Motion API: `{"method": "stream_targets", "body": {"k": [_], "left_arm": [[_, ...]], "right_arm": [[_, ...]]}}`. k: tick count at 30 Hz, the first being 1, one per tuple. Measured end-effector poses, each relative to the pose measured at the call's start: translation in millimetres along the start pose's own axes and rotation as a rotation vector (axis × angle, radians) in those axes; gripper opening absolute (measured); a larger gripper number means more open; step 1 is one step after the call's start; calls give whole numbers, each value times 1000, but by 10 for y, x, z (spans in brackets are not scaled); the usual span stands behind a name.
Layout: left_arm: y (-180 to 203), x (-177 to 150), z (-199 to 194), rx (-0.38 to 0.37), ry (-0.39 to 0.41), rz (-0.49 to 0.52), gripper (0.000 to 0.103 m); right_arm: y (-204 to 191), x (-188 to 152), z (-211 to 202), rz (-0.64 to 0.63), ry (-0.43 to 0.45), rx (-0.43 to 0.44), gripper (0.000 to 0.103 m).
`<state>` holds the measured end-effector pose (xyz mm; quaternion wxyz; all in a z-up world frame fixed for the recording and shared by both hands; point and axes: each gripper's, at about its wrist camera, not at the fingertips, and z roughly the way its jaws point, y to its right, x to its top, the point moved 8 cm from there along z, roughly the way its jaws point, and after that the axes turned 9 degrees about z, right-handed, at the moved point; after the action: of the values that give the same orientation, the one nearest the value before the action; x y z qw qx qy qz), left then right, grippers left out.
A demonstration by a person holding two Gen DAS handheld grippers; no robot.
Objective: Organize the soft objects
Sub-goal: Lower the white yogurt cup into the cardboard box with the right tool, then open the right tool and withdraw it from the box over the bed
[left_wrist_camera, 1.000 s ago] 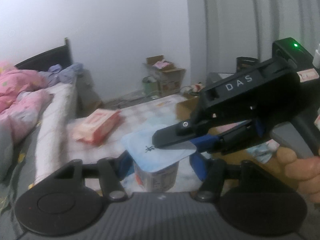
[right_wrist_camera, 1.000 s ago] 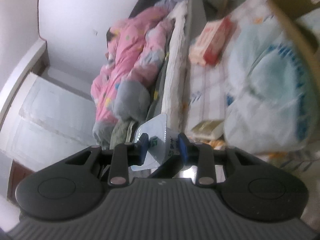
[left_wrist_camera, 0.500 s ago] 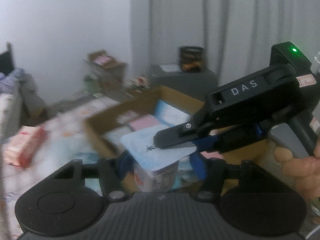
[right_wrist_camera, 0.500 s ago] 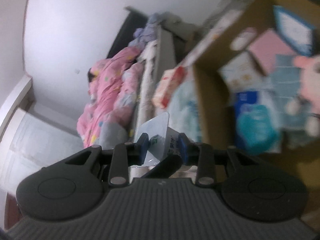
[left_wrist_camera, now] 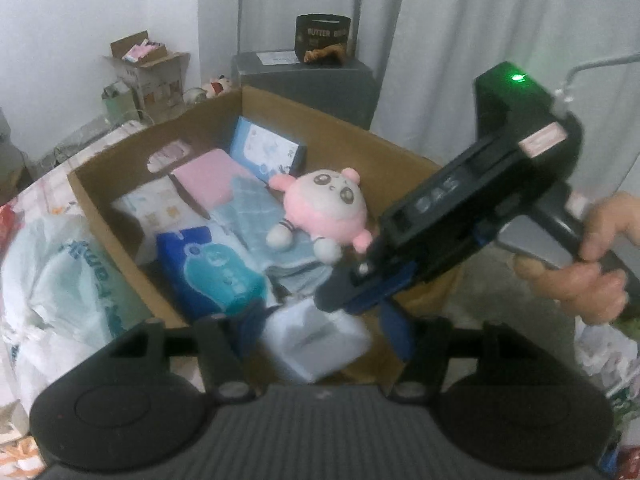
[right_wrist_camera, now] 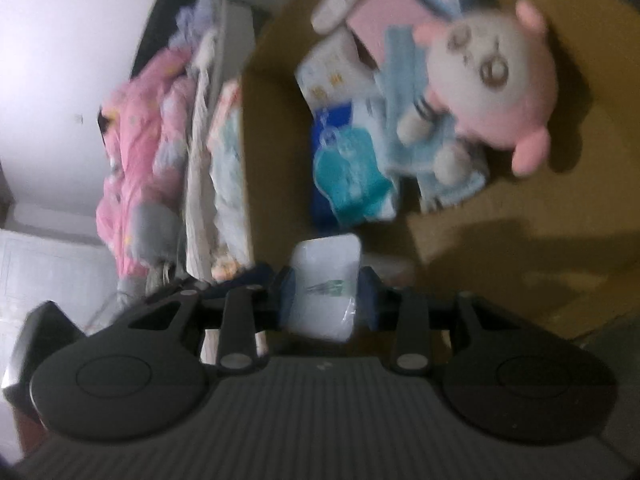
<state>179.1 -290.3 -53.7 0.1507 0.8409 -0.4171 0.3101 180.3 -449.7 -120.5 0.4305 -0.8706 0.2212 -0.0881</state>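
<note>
So the white soft pack (left_wrist_camera: 316, 340) sat between the fingers of both grippers, hanging over the near corner of the cardboard box (left_wrist_camera: 328, 116), just above the bare floor patch there. Left gripper (left_wrist_camera: 320, 332) had its tongs spread fairly wide on either side of the pack; contact was blurred, so can't tell if it really pinched or only cradled it. Right gripper (right_wrist_camera: 326, 292) pinched the same pack across its narrow side, blue pads against it, film crumpled at one edge.

Box was already well stocked: pink plush toy (left_wrist_camera: 324, 208) lay toward the far-right side, on a light blue cloth (left_wrist_camera: 256, 216); blue tissue pack (left_wrist_camera: 212, 268) toward the near-left wall; pink pack (left_wrist_camera: 208, 180) and a printed blue box (left_wrist_camera: 268, 152) at the far end.

Risks, my read:
- two grips on one squashy pack: uneven release would let it swing or drop on the box rim rather than inside.
- right jaws looked only lightly on; slippery film could slide out early.
- pack could land on the tissue pack and tip.

Pose: both grippers pitched downward into the box, right one crossing in front of the left view, a hand (left_wrist_camera: 584, 264) wrapped round its handle just outside the box's right wall.
</note>
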Motion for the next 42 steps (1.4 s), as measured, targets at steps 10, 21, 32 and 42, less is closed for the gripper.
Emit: {"method": "stream_targets", "body": {"k": [10,21,32,42], "left_arm": [[-132,-24,-456,71,84,-8,69],[-661,-403,-874,189,125,-147,71],[-926,-836,-1014,260,95,-226,71],[-945,-1161,-1068,325,75,-243,80]], "right_arm": [[-16,121,30,-100,68,-123,42],[53,297,249,-177,89,-262,44],[168,102,434,-140,-12,-206,43],[41,-24,488,-122,-6,-139,51]]}}
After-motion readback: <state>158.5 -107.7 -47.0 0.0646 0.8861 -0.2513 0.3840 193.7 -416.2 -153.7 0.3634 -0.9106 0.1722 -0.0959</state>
